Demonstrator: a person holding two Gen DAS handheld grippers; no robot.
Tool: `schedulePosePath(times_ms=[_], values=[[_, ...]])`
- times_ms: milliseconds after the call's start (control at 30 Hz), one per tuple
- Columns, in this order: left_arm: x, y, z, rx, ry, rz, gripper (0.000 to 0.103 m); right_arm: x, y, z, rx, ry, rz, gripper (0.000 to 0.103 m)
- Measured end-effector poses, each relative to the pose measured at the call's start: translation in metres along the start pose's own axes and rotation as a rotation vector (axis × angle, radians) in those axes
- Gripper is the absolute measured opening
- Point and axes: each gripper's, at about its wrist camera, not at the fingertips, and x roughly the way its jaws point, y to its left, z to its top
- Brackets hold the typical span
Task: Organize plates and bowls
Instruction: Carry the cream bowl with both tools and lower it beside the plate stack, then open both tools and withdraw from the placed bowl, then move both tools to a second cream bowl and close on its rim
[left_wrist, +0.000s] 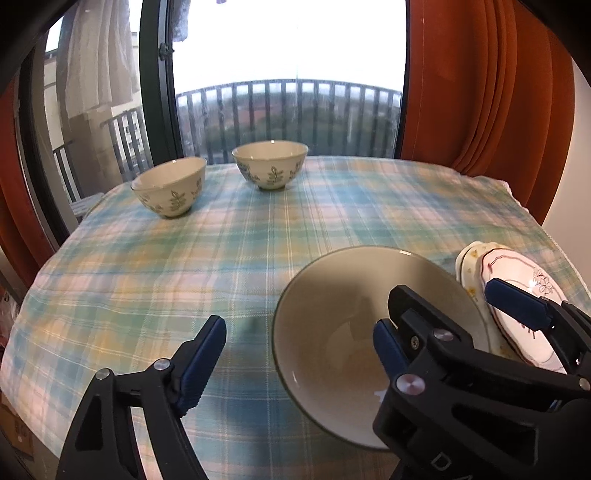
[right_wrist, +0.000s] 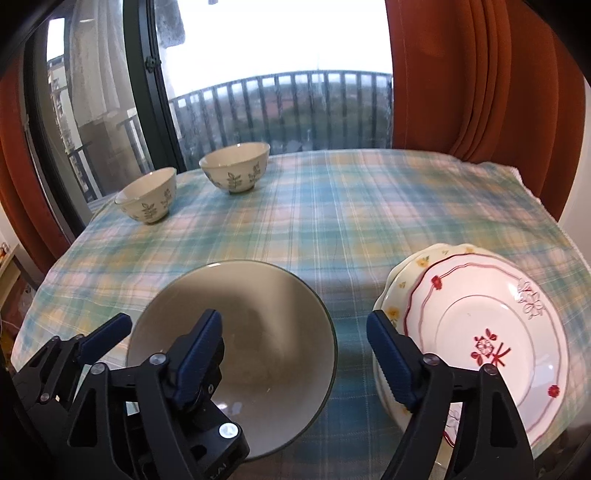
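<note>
1. A large plain bowl (left_wrist: 332, 295) sits on the near part of a table covered with a checked tablecloth (left_wrist: 166, 266). It is empty.
2. The left gripper (left_wrist: 295, 358) is wide open. The bowl's left rim lies between its fingers: one finger is outside over the cloth, the other inside the bowl. Neither pad presses on the rim, so it has hold of nothing.
3. The right gripper (right_wrist: 295, 356) is also wide open. Its left finger is over the inside of the bowl, and its right finger is at the left edge of the plates. The bowl's right rim lies in the gap between them, and it grips nothing.
4. In the left wrist view, the inner fingers of the two grippers are close together inside the bowl.
5. Just to the right of the bowl is a stack of plates. The top plate (right_wrist: 498, 332) is white with a red line and red flowers. It rests on a cream plate with yellow flowers (right_wrist: 406, 277), whose edge shows on the left.
6. Two small bowls with a leaf pattern stand upright at the far left of the table, near each other but apart: one (left_wrist: 170, 190) by the table's edge, the other (left_wrist: 269, 164) further right.
7. Behind the table are a window (left_wrist: 288, 44), a balcony railing (left_wrist: 288, 110) and an orange curtain (left_wrist: 480, 92).
</note>
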Motion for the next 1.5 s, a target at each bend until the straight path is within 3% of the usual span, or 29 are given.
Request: schedulePosePath(times_ms=[367, 633, 1200, 1500], values=[[-0.020, 0.019, 0.005, -0.025, -0.041, -0.035, 0.090, -0.023, 0.022, 0.009, -0.060, -0.034, -0.024, 0.086], [-0.021, 0.043, 0.023, -0.038, -0.083, 0.007, 0.091, -0.017, 0.047, 0.028, -0.090, -0.065, 0.031, 0.086], [0.029, 0.121, 0.115, -0.107, -0.108, 0.100, 0.090, 0.054, 0.116, 0.131, -0.113, -0.086, 0.065, 0.086], [0.059, 0.157, 0.163, -0.070, -0.116, 0.173, 0.090, 0.096, 0.144, 0.175, -0.056, -0.097, 0.091, 0.086]])
